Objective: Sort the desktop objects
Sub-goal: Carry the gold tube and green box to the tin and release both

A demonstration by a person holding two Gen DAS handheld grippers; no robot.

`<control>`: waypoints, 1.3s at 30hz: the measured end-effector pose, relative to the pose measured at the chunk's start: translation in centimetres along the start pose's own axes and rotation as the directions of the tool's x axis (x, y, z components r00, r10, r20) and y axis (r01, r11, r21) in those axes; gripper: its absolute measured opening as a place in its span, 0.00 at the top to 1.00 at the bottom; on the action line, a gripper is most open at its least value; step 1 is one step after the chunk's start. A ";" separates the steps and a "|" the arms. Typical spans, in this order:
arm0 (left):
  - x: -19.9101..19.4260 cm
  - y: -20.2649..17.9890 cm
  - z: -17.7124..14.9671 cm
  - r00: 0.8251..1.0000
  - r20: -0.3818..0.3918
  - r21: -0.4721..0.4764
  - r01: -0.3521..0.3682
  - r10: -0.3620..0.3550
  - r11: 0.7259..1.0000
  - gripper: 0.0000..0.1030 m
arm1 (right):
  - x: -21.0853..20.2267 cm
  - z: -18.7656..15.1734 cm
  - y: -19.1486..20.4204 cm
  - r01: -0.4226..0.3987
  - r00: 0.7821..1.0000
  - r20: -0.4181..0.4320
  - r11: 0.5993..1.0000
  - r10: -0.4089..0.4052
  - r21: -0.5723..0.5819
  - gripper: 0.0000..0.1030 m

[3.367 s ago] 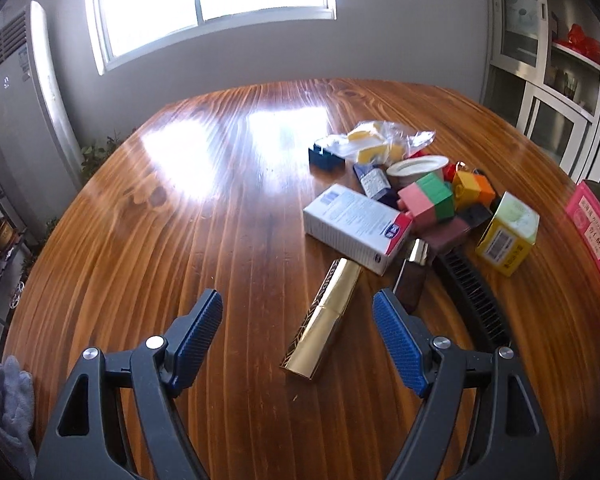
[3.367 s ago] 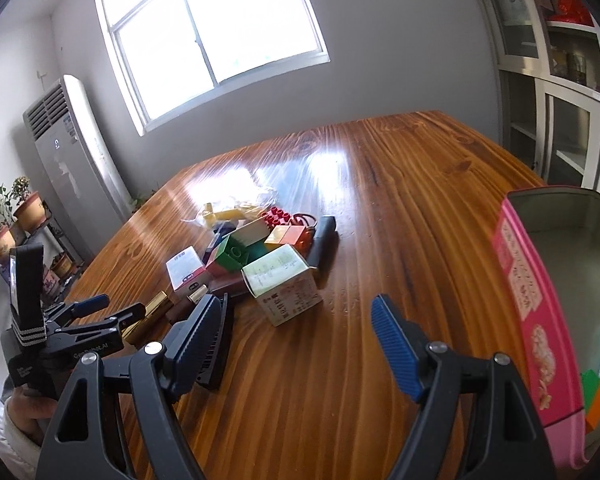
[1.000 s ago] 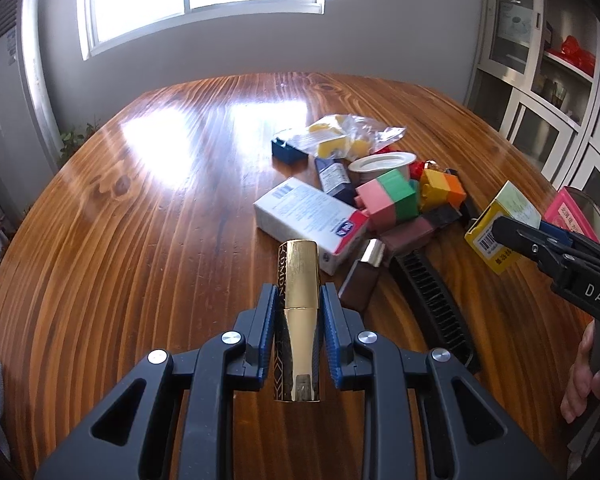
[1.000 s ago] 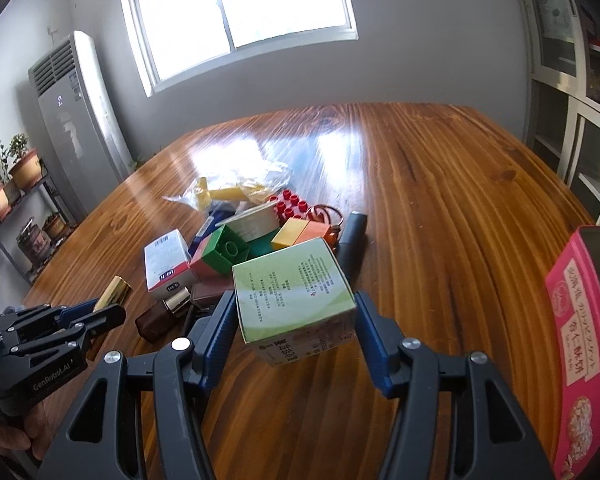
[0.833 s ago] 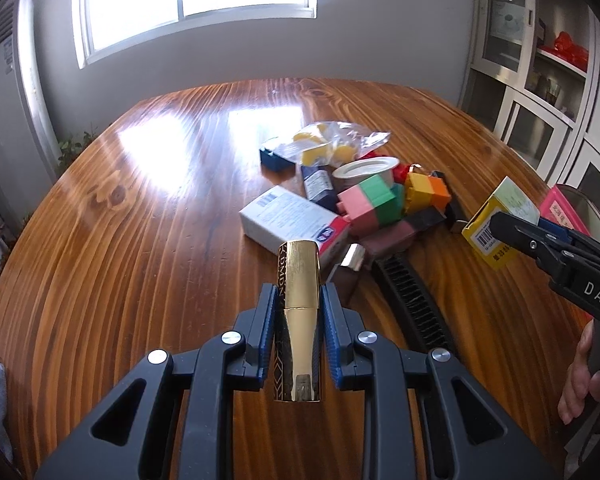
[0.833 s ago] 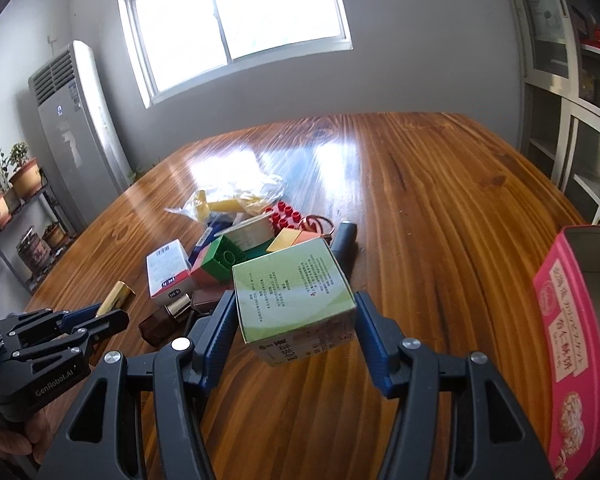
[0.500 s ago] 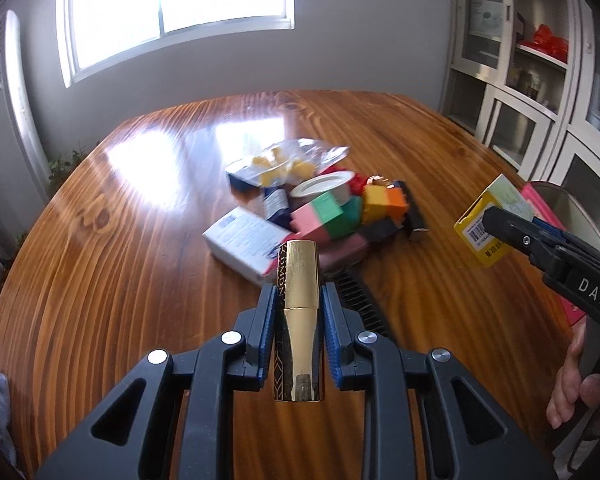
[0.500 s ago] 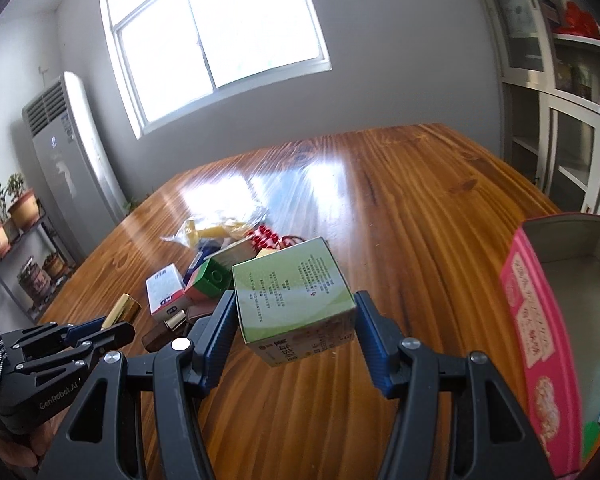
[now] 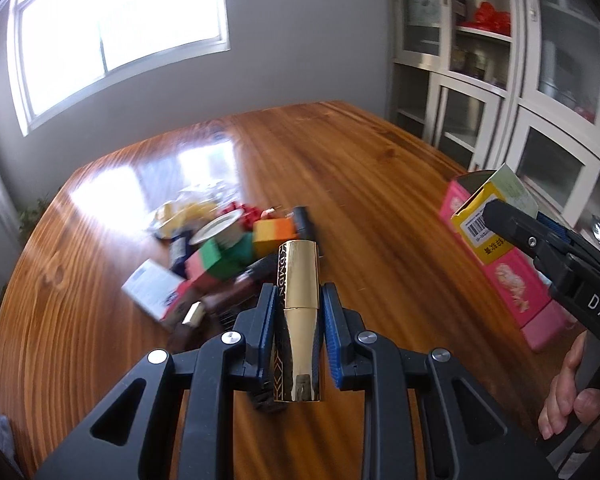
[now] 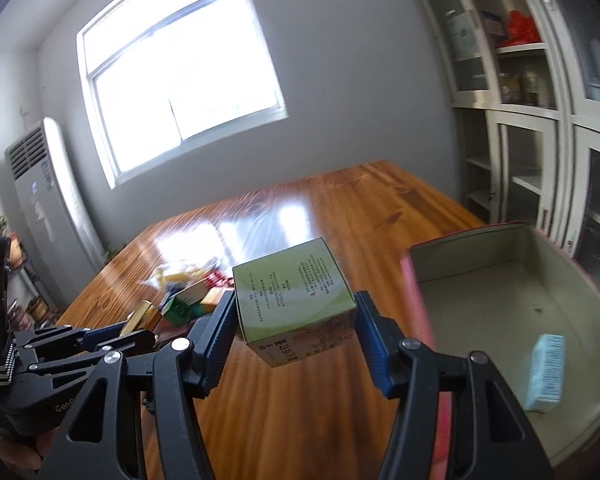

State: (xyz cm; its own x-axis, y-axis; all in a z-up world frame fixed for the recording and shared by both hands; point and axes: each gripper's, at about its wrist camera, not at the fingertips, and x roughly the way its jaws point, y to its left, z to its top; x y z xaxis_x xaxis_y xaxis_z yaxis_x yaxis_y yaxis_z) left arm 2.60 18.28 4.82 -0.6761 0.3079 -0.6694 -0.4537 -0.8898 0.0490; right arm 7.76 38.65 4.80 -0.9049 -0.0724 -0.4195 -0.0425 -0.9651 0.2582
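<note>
Clutter pile (image 9: 228, 248) on table (image 9: 380, 184), blurred. Left gripper (image 9: 300, 316) clamps gold tube (image 9: 300, 320); right gripper (image 10: 294, 320) clamps green box (image 10: 292, 292) beside pink tin (image 10: 500, 292).

Right gripper (image 10: 294, 322): I have it clamped on the green box (image 10: 294, 300), above the table (image 10: 340, 216).
Pink bin (image 10: 500, 304): just right of my box, light-blue brush (image 10: 546, 372) inside.
Left gripper (image 10: 112, 332): gripping a gold tube (image 10: 140, 316).
</note>
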 end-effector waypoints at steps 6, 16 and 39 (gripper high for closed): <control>0.3 -4.1 1.6 0.997 0.006 0.056 0.072 -0.072 0.996 0.76 | -2.0 0.3 -3.9 0.075 0.996 0.041 0.995 -0.078 0.062 0.39; 1.0 -11.0 3.5 0.984 -0.007 0.152 0.177 -0.179 0.972 0.76 | -4.7 0.3 -9.7 0.194 0.976 0.070 0.970 -0.206 0.149 0.39; 3.9 -18.5 4.6 0.905 -0.136 0.170 0.422 -0.403 0.891 0.57 | -5.3 0.1 -14.5 0.268 0.957 0.049 0.938 -0.285 0.219 0.32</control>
State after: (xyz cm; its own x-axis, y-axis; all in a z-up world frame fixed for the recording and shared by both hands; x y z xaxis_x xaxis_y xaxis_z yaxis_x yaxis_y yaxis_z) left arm 5.68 37.54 4.71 -0.3501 0.5913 -0.7265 -0.7879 -0.6053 -0.1130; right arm 13.18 53.06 3.36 -0.8751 0.2177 -0.4322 -0.3749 -0.8698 0.3210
